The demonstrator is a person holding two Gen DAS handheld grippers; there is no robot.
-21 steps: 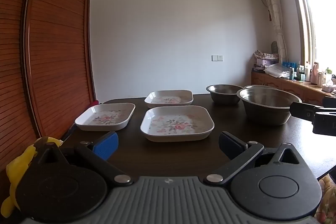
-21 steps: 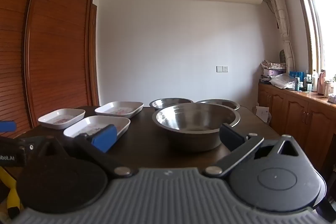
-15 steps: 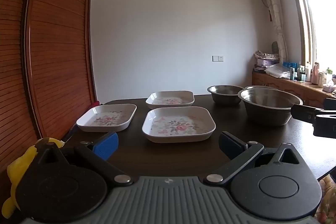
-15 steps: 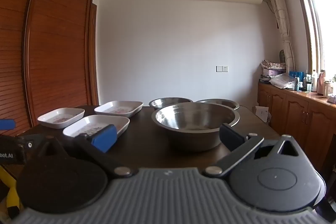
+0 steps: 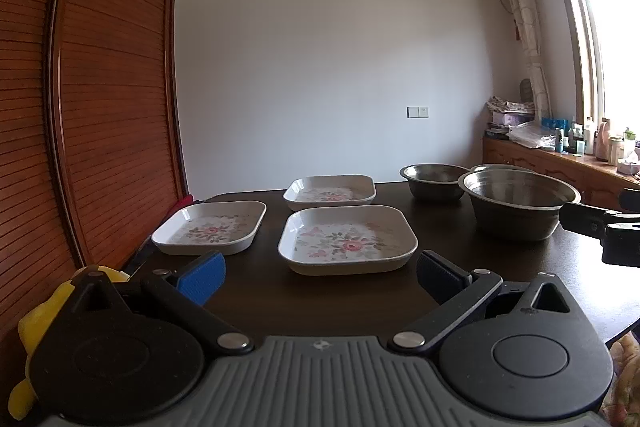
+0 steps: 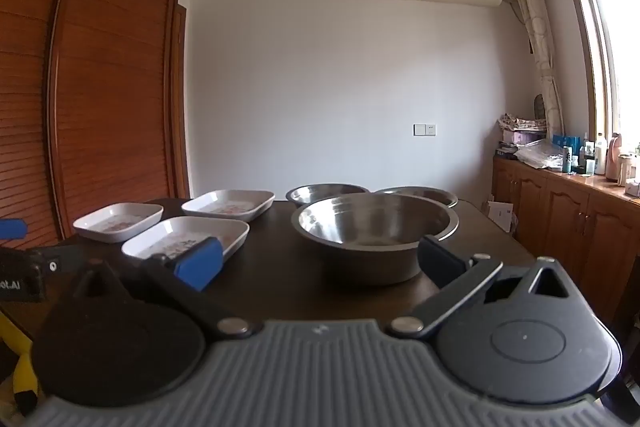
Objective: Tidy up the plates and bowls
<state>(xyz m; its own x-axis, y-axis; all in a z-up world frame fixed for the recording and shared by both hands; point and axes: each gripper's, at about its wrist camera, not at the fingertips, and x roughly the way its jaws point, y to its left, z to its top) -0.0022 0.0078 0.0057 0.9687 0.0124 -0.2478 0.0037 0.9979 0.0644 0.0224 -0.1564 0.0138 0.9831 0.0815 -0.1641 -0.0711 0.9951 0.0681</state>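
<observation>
Three white square plates with flower prints lie on the dark table point(image 5: 256, 291): the nearest plate point(image 5: 347, 238), a left plate point(image 5: 210, 227) and a far plate point(image 5: 330, 191). Three steel bowls stand to the right: a large near bowl point(image 6: 375, 233), a middle bowl point(image 6: 326, 193) and a far bowl point(image 6: 416, 195). My left gripper point(image 5: 320, 273) is open and empty, just short of the nearest plate. My right gripper point(image 6: 318, 261) is open and empty, facing the large bowl, which also shows in the left wrist view point(image 5: 518, 203).
A wooden slatted wardrobe point(image 5: 80, 107) stands along the left. A wooden sideboard point(image 6: 568, 203) with bottles runs under the window at right. A yellow object point(image 5: 28, 327) sits at the lower left. The right gripper's finger point(image 5: 592, 221) reaches in from the right edge.
Both grippers have drifted very slightly; the left wrist view shifted a little so the plates sit slightly further right. Both stay open and empty.
</observation>
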